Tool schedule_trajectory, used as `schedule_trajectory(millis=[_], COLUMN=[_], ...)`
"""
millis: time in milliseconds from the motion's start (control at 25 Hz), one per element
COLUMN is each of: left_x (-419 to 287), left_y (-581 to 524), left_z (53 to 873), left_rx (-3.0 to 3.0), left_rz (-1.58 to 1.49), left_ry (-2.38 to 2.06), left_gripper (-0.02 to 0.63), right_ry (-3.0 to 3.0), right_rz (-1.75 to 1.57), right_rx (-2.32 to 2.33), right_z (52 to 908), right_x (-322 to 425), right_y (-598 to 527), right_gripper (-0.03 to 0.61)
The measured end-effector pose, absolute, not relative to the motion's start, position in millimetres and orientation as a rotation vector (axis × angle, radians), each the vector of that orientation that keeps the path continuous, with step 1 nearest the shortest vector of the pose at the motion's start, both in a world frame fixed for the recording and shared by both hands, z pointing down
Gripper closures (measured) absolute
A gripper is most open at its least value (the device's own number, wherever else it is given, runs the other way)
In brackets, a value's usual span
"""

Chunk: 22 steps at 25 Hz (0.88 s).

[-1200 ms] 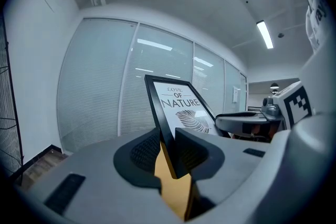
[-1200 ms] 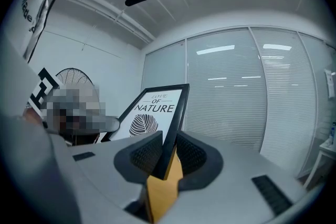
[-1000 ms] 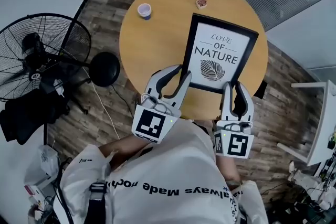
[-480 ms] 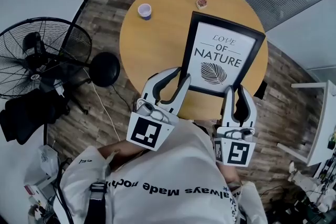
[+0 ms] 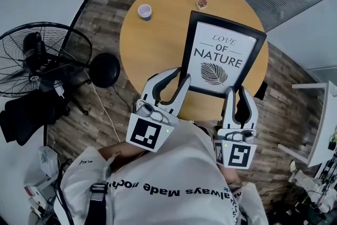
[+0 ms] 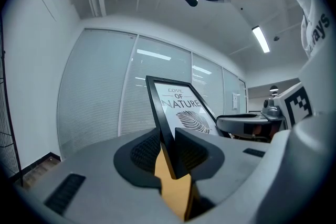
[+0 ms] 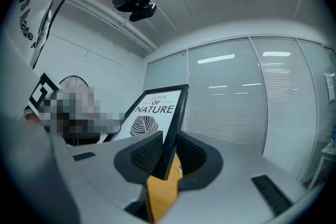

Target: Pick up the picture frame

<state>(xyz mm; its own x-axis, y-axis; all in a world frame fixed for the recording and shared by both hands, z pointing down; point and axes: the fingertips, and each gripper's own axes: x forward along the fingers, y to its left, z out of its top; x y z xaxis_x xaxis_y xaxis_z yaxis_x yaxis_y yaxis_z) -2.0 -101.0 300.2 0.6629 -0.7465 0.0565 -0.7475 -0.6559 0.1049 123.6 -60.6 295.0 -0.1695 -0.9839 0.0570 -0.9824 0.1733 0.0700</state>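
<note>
Left gripper (image 5: pixel 178 76) pinches the near left corner of the black frame (image 5: pixel 220 55), its pads pressed on the edge. Right gripper (image 5: pixel 236 90) clamps the near right corner the same way. The frame, its print reading "Love of Nature", is held tilted over the near side of the round table (image 5: pixel 152 45). A cup (image 5: pixel 145 10) stands well apart, near the far rim.

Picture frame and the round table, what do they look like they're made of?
Picture frame: thin black border with a dull, matte look, either painted wood or plastic. The white printed sheet inside looks like paper. Table: smooth, even tan top with no clear grain, so probably laminate or veneer rather than bare wood.
</note>
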Motion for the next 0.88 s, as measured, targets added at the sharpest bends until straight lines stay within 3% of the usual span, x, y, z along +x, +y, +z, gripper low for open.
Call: schedule_trajectory(millis=[880], left_x=[-0.3], left_y=[-102.7], left_z=[304.6], left_rx=[2.732], left_rz=[0.019], left_ry=[-1.227], left_gripper=[0.512], right_ry=[-2.338], right_rz=[0.006], right_rx=[1.97], right_z=[301.1], right_x=[125.9], right_y=[-61.7], right_gripper=[0.482])
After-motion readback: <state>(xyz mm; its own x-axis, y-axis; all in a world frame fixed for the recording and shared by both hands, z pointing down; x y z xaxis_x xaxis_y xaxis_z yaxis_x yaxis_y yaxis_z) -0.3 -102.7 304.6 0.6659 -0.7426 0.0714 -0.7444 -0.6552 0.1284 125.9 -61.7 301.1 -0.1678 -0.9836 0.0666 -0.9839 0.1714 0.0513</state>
